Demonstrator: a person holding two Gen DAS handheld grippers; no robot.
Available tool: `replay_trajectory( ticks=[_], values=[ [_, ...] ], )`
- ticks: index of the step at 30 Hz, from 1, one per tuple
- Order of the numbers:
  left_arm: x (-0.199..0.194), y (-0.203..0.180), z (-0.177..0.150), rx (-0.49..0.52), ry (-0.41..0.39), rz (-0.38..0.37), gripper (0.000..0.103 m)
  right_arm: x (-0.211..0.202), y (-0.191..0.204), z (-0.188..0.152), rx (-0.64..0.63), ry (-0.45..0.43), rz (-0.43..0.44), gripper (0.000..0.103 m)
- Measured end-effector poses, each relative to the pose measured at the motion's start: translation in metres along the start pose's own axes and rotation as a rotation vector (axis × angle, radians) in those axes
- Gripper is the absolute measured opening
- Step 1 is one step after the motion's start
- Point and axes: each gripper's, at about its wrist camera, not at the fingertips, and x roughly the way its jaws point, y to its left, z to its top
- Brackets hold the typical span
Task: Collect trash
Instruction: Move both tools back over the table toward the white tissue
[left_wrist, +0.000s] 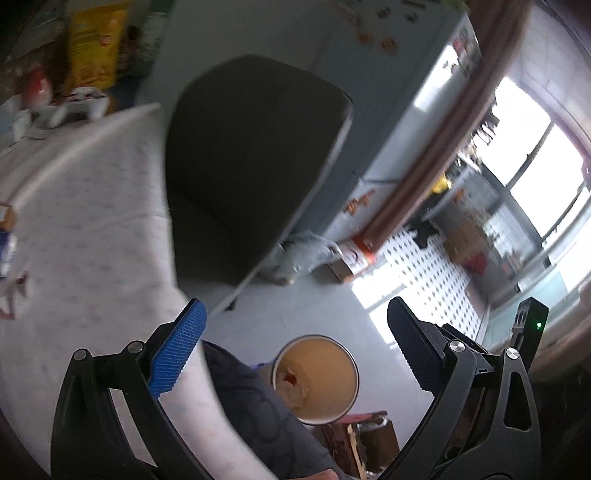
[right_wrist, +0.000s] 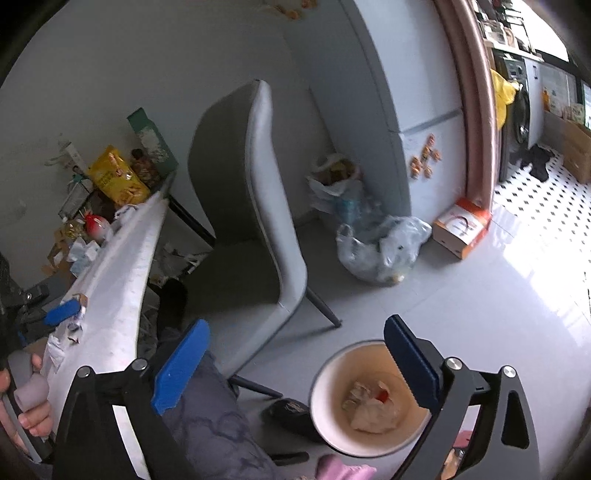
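A round waste bin (right_wrist: 325, 413) with a pale rim stands on the floor by the person's knee; crumpled paper and a red scrap (right_wrist: 369, 406) lie inside it. My right gripper (right_wrist: 295, 365) hovers above it, open, with nothing between its blue pads. In the left wrist view the same bin (left_wrist: 325, 384) shows below my left gripper (left_wrist: 295, 350), also open and holding nothing. Torn wrappers (right_wrist: 70, 332) lie at the edge of the white-clothed table (right_wrist: 114, 280), beside a blue finger pad (right_wrist: 61, 312) that seems to be the left gripper's. More scraps (left_wrist: 7, 236) sit on the table's left side.
A grey chair (right_wrist: 255, 206) stands pushed against the table. Filled plastic bags (right_wrist: 380, 247) and an orange-and-white box (right_wrist: 461, 229) lie beside the fridge (right_wrist: 413, 92). Packets and bottles (right_wrist: 110, 181) crowd the table's far end. A black slipper (right_wrist: 291, 413) lies next to the bin.
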Motion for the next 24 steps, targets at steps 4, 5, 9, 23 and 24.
replay_trajectory(
  ticks=[4, 5, 9, 23, 24],
  values=[
    [-0.024, 0.031, 0.004, -0.040, -0.057, 0.037, 0.097, 0.004, 0.030, 0.011, -0.011, -0.019, 0.043, 0.095],
    [-0.028, 0.037, 0.004, -0.051, -0.066, 0.040, 0.097, 0.006, 0.040, 0.014, -0.026, -0.020, 0.049, 0.095],
    [-0.048, 0.067, 0.003, -0.096, -0.103, 0.052, 0.097, 0.013, 0.072, 0.019, -0.069, -0.020, 0.070, 0.095],
    [-0.106, 0.179, -0.011, -0.278, -0.189, 0.218, 0.097, 0.048, 0.194, 0.010, -0.281, 0.068, 0.155, 0.095],
    [-0.108, 0.184, -0.013, -0.287, -0.192, 0.231, 0.097, 0.049, 0.201, 0.008, -0.295, 0.073, 0.165, 0.094]
  ],
)
